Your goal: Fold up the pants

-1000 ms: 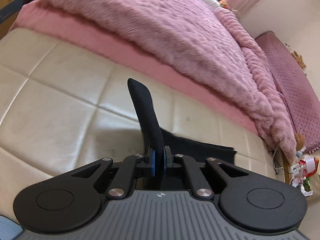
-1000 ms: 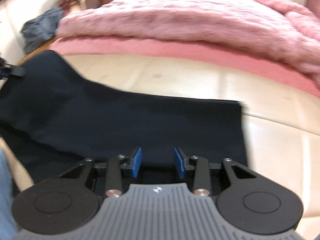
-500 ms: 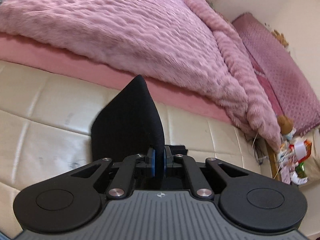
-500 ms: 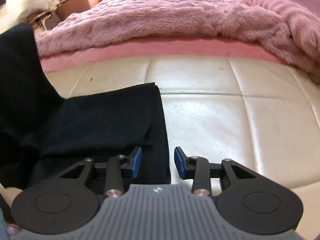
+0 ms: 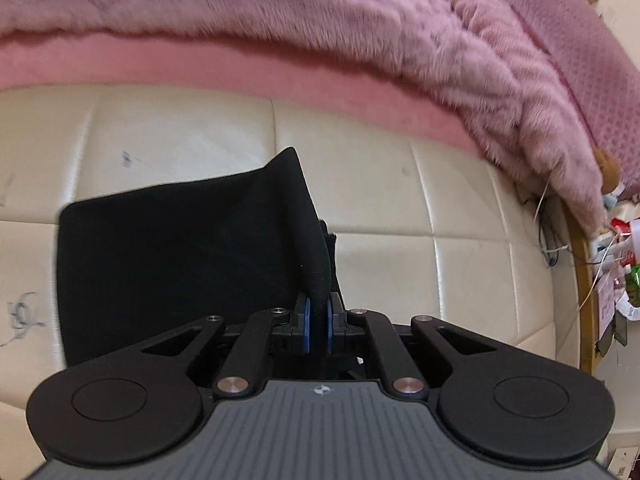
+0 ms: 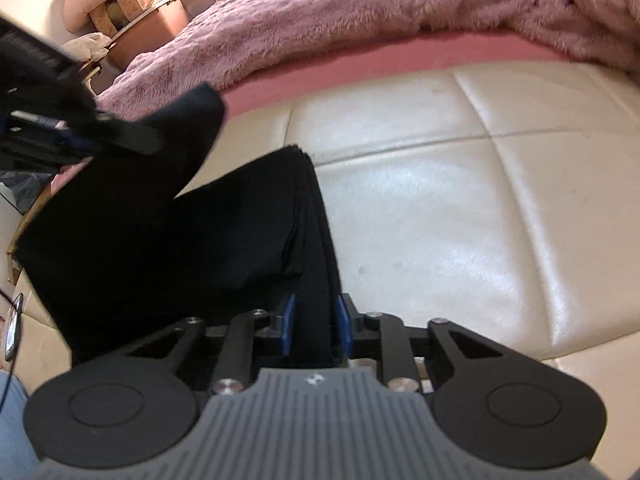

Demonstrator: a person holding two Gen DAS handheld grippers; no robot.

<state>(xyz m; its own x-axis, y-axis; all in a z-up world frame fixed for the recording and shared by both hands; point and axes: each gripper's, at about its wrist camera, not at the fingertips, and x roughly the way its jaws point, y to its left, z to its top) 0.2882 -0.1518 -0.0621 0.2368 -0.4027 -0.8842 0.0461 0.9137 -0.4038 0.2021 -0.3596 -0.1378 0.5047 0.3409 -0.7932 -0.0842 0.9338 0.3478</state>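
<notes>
The black pants (image 5: 180,248) lie folded on a cream quilted leather surface (image 5: 460,272). My left gripper (image 5: 318,324) is shut on a corner of the pants, whose fabric rises in a ridge from the blue pads and drapes down to the left. In the right wrist view the left gripper (image 6: 92,140) hangs blurred at the upper left with that corner lifted. My right gripper (image 6: 316,326) is closing on the stacked right edge of the pants (image 6: 160,248). That edge fills the gap between the blue pads (image 6: 288,324).
A fluffy pink blanket (image 5: 320,20) over a pink sheet borders the far side of the surface. Small clutter and cables (image 5: 616,248) sit past its right end. A phone (image 6: 14,328) and a person's jeans leg (image 6: 12,420) are at the near left.
The left gripper carried its held corner across and down, so the fabric now drapes over the folded pants. The right gripper reached the pants' right edge and its jaws narrowed around it.
</notes>
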